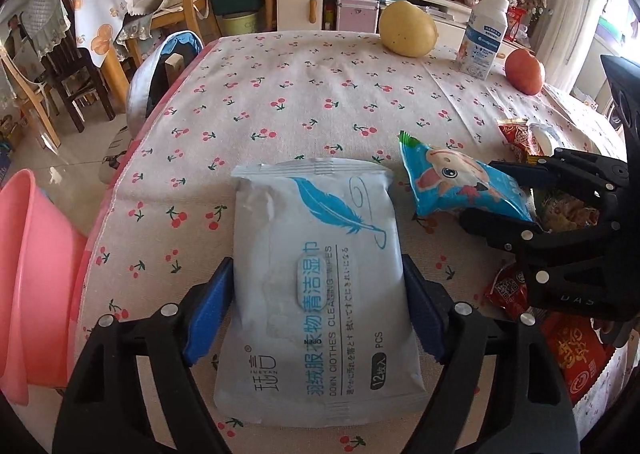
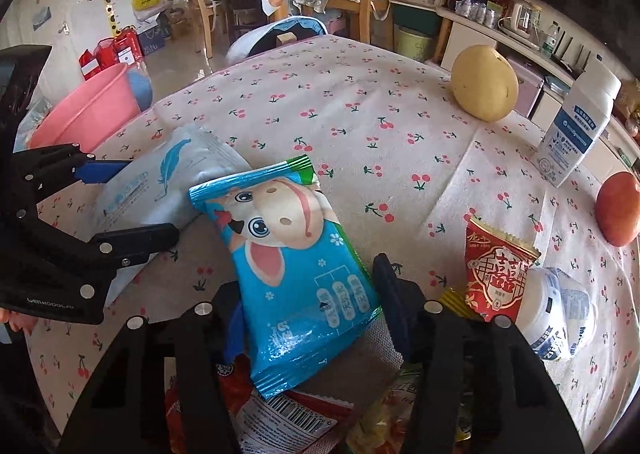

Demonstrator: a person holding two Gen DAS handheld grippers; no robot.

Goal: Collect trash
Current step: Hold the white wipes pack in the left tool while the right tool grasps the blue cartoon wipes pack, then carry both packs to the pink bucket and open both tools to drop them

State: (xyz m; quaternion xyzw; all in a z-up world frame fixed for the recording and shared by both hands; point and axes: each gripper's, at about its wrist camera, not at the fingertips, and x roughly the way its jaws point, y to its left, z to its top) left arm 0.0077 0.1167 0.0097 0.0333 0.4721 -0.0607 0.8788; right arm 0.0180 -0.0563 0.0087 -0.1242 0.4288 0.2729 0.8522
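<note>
Gripping wipes pack (image 1: 320,274), snack bag (image 2: 296,266)

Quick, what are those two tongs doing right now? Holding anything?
Left tongs: closed around the wipes pack.
Right tongs: set around the blue snack bag; whether they actually squeeze it cannot be told.
</note>
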